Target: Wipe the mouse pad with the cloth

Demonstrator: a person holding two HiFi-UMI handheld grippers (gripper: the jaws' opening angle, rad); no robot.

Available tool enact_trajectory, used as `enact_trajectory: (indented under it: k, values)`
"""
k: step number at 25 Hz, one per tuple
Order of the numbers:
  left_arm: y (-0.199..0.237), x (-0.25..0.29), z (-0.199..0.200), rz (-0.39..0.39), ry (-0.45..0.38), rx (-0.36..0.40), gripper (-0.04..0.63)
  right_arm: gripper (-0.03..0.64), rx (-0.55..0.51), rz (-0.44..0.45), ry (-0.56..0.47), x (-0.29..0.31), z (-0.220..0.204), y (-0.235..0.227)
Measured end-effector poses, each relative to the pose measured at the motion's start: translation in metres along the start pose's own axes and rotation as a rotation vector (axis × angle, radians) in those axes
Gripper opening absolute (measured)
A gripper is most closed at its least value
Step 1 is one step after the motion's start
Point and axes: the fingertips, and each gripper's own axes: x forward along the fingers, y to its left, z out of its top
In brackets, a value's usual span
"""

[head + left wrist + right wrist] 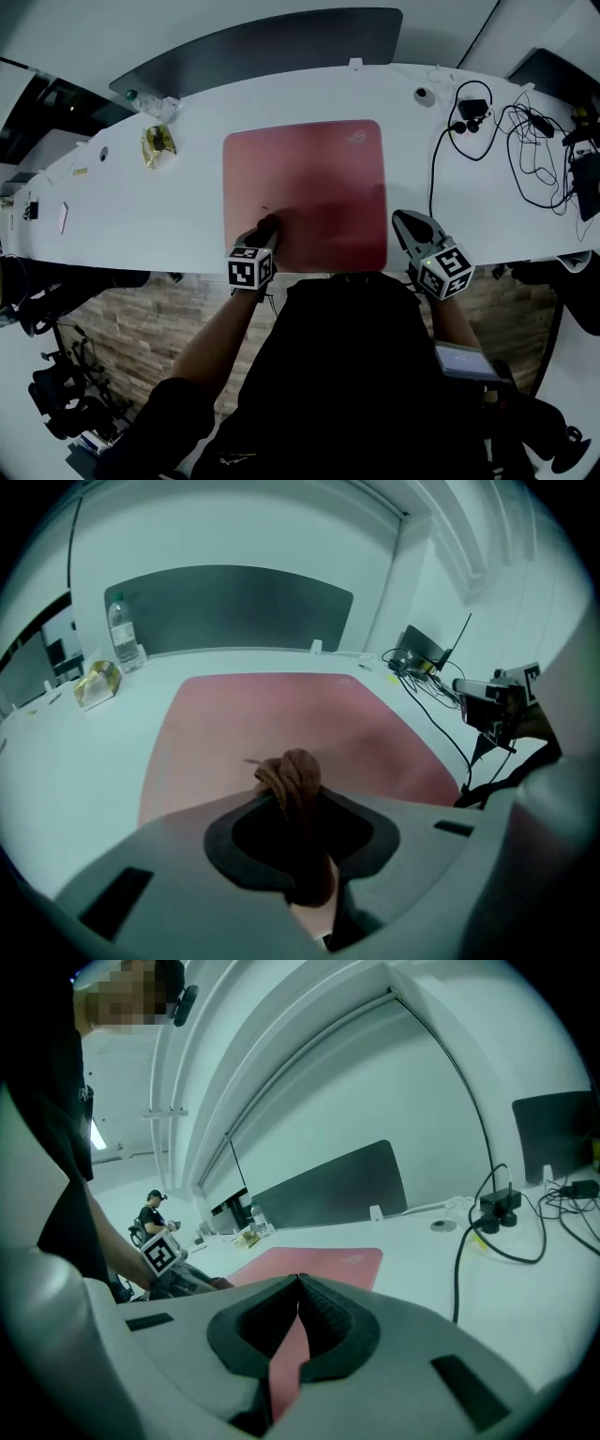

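Spotter: Slippage is your first risk. Your left gripper point(263, 234) is clamped on the cloth point(292, 772), a tight brown bunch pressed on the mouse pad point(309, 169) near its front edge, left of middle. Nothing pins the pad down.

Coach: Agreed. Your right gripper point(298, 1283) has its jaws together on nothing. It sits just off the pad's front right corner, close to the front edge of the desk point(169, 211). Push hard and the pad could creep or buckle, I'd judge.

Spotter: That small wad also touches little surface, so you may leave strips unwiped toward the far edge.

Coach: And a long stroke toward the desk's right end could carry you into the cables point(525, 141) there.
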Motion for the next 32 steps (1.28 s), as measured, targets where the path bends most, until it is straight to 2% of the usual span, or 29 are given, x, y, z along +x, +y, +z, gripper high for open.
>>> enact_trajectory:
  k: [4, 12, 21, 32]
  values:
    - [-0.033, 0.01, 0.007, -0.054, 0.013, 0.012, 0.089, 0.026, 0.005, -0.011, -0.012, -0.006, 0.004, -0.013]
    - [-0.103, 0.031, 0.021, -0.161, 0.034, 0.081, 0.091, 0.026, 0.034, -0.001, -0.025, -0.017, 0.006, -0.032]
    - [-0.162, 0.053, 0.036, -0.233, 0.047, 0.093, 0.089, 0.026, 0.052, 0.018, -0.023, -0.034, -0.002, -0.044]
    - [-0.235, 0.075, 0.049, -0.367, 0.066, 0.134, 0.09, 0.026, 0.062, 0.016, -0.031, -0.05, -0.009, -0.058]
